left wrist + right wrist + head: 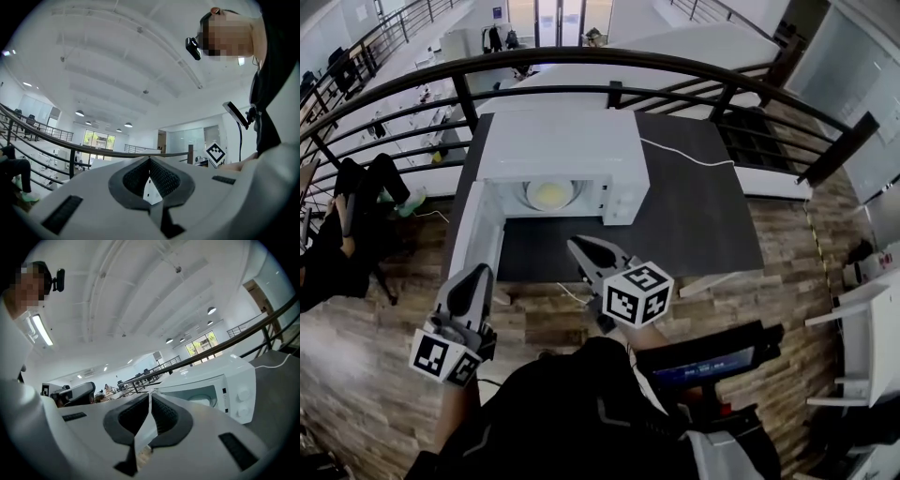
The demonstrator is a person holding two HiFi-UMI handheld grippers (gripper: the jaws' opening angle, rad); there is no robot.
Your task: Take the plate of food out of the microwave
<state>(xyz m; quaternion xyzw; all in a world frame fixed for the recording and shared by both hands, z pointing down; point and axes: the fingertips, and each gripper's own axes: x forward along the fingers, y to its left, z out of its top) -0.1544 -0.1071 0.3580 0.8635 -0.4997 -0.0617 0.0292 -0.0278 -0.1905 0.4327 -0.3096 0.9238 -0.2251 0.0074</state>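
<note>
- Finds a white microwave (558, 150) on the far half of a dark surface (694, 216), with its door (478, 234) standing wide open toward the near left.
- Locates the plate (530, 194) inside the lit cavity, flat on the cavity floor, carrying pale yellow food (551, 194). Confirms neither claw in contact with it.
- Places the left claw (480, 272) at the near left, just beside the outer edge of the open door, pointing toward the far side. Cannot tell whether touching the door or just clear of it.
- Reads the left claw in the left gripper view as closed tip to tip, with nothing caught between the ribbed pads (164, 178).
- Places the right claw (575, 244) near the middle, over the near part of the surface, aimed at the microwave front and apart from the cavity.
- Reads the right claw as closed too, pads (164, 416) together and holding nothing. Sees past its tips, to the right, the open cavity and two round knobs (243, 394).
- Notes a white cable (684, 156) running from behind the microwave across the surface to the right.
- Notes a dark curved railing (581, 58) beyond the surface, a wood-patterned floor (375, 375) on the near side, and a seated person (347, 234) in dark clothes at the left.
</note>
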